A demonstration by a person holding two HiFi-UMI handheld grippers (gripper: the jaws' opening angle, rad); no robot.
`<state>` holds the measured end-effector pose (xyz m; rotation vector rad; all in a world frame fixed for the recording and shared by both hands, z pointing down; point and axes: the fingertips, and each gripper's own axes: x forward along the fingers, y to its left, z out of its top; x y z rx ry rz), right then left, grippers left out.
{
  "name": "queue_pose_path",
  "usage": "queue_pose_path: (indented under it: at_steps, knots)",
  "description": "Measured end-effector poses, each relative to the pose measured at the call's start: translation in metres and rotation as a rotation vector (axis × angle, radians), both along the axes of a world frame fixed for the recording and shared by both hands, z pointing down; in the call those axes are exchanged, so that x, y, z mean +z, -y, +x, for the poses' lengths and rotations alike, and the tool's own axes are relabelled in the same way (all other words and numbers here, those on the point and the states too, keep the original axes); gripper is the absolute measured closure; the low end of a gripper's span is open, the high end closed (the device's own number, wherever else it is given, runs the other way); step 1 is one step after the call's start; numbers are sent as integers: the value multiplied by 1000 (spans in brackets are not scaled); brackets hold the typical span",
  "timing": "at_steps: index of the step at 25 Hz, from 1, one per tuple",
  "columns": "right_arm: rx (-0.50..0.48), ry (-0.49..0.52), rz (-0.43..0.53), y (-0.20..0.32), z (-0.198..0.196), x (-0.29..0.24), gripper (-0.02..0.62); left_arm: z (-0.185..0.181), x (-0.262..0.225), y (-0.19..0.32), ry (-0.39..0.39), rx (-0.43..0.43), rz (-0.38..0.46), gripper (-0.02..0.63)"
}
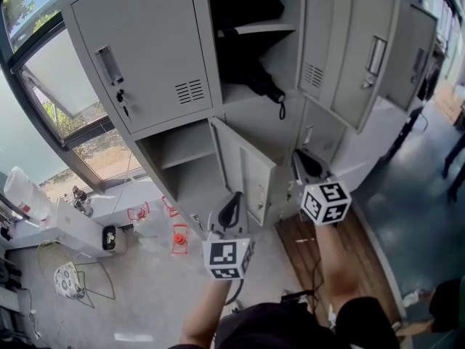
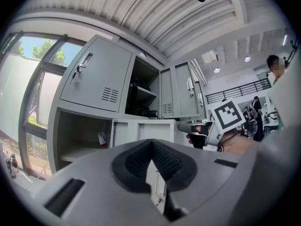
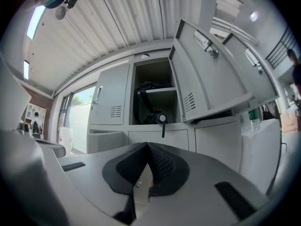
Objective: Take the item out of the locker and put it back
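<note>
Here both forearms [image 1: 336, 267] reach level toward the locker [image 1: 145, 57]; the left gripper [image 1: 231, 211] faces its open lower compartment [image 1: 182, 173], the right gripper [image 1: 309, 166] just beside; both pairs of jaws are pressed together, empty; the black item [image 1: 267, 87] lies well above them, in the open upper compartment [image 1: 254, 29].

Head cam: steeply down over left gripper [image 1: 231, 211] and right gripper [image 1: 309, 166] onto lockers [image 1: 145, 64]. Gripper cams: level, behind own jaws; both share open upper compartment [image 3: 157, 74] ahead of jaws.
</note>
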<state>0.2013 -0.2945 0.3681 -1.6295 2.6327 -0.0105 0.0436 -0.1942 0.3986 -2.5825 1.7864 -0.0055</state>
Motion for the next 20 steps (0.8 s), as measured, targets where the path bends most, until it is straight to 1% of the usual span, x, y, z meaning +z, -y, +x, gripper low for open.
queue_pose_path:
  at_steps: [4,8,11,13,17,20]
  knots:
    - [-5,23,-38,-43,4,41,598,1,16,-10,-6,0,-23,614]
    - [-46,24,-66,-86,-3,72,598,1,31,-22,-16,-4,-36,615]
    - [-54,35,-81,-115,-4,97,600,2,43,-33,-38,-4,-50,614]
    - [-61,38,-100,-132,-7,111,600,1,55,-39,-39,-10,-71,614]
    - [-65,52,-145,-153,-14,125,600,5,70,-48,-69,-8,-105,614]
    - [-66,54,-148,-156,-16,129,600,6,74,-51,-74,-5,-110,614]
